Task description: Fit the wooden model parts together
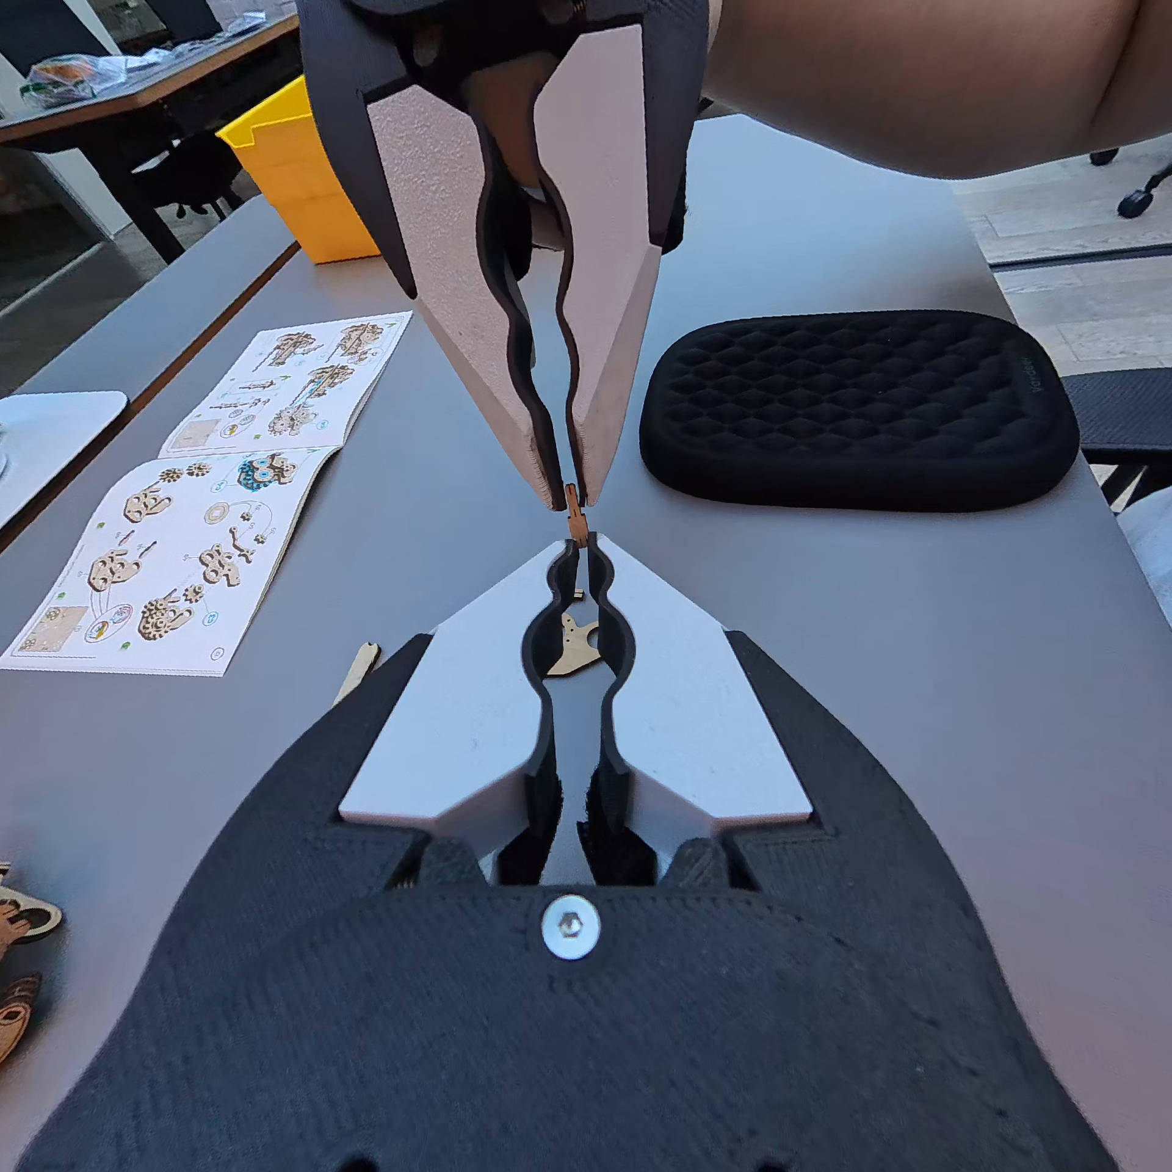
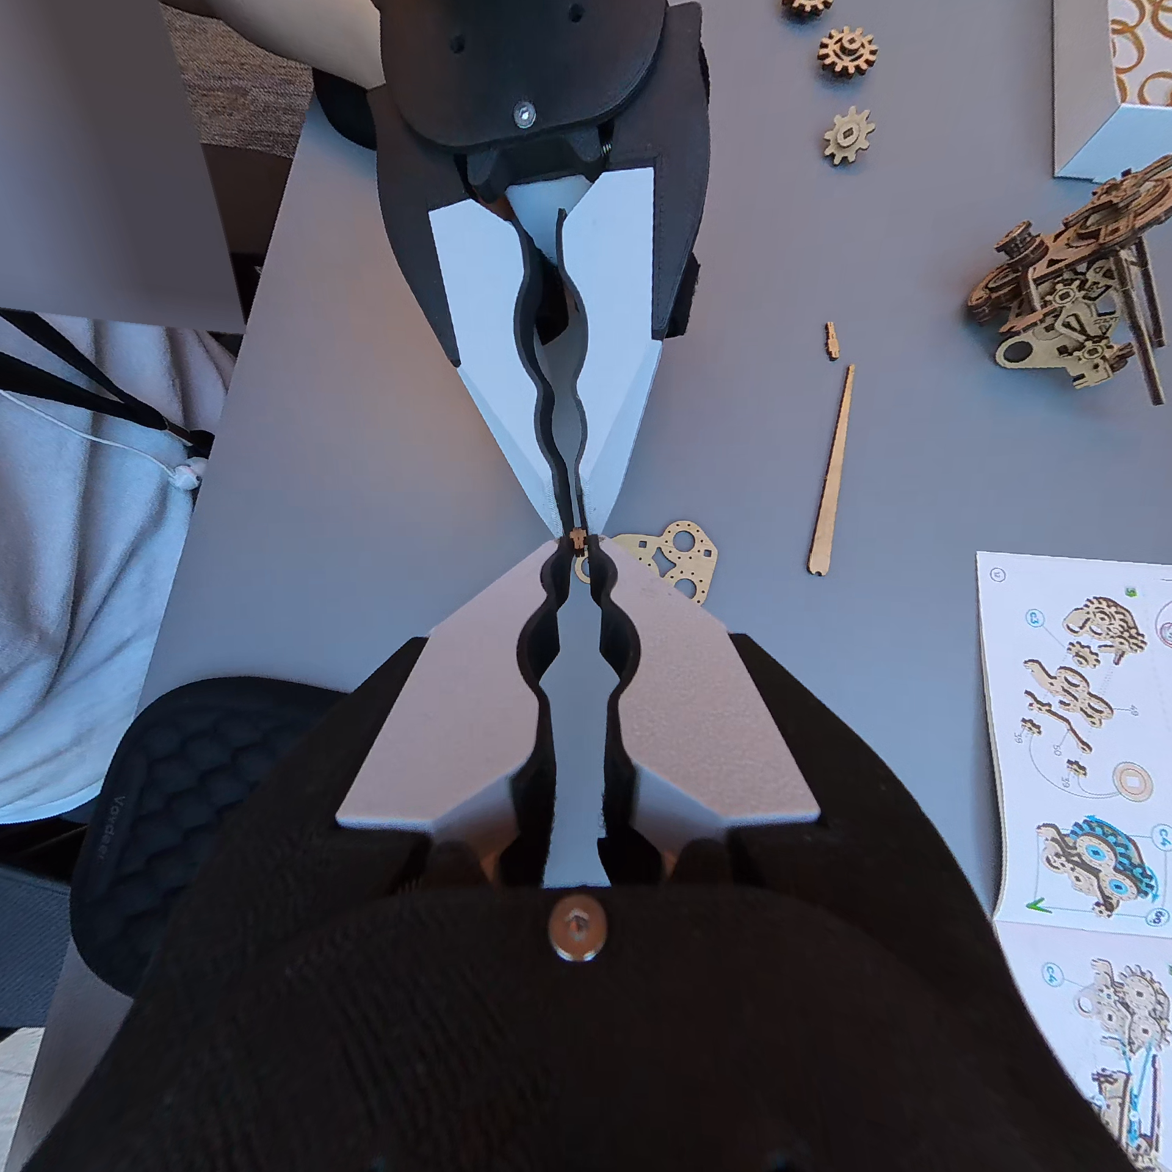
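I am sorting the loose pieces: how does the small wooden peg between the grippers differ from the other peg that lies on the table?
The held peg is pinched between both grippers' tips, above the table; the loose peg lies flat on the grey table, untouched, beside a long wooden stick. Both are tiny, notched, light wood.

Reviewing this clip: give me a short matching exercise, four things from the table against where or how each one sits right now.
Things:
1. small wooden peg
2. flat perforated plate
3. long tapered stick
4. black cushion pad

Places or states:
A. lying flat on the grey table beneath the meeting tips
B. gripped at both ends, between the left gripper and right gripper
C. on the table, near the edge beside the person
D. lying alone on the table between the plate and the half-built model

Pairs: 1-B, 2-A, 3-D, 4-C
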### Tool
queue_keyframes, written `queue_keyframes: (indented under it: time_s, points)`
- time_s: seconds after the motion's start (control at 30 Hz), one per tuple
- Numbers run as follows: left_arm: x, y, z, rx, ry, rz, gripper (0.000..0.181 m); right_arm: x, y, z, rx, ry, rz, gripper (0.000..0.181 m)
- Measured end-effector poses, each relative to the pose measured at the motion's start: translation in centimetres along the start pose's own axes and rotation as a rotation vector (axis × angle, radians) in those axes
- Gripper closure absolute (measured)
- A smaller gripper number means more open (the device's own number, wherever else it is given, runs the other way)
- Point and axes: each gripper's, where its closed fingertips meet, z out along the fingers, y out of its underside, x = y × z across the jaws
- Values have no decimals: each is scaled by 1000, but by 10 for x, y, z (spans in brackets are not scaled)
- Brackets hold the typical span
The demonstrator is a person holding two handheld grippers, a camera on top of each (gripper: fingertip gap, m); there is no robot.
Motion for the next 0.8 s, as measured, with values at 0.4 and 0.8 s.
queue_keyframes:
  time_s: [0.4, 0.8]
  points:
    - [0, -1, 0, 1, -1, -2, 180, 0, -1, 1, -2, 1, -11, 178]
    - [2, 1, 1, -8, 6, 5, 180, -2, 2, 3, -20, -3, -15, 179]
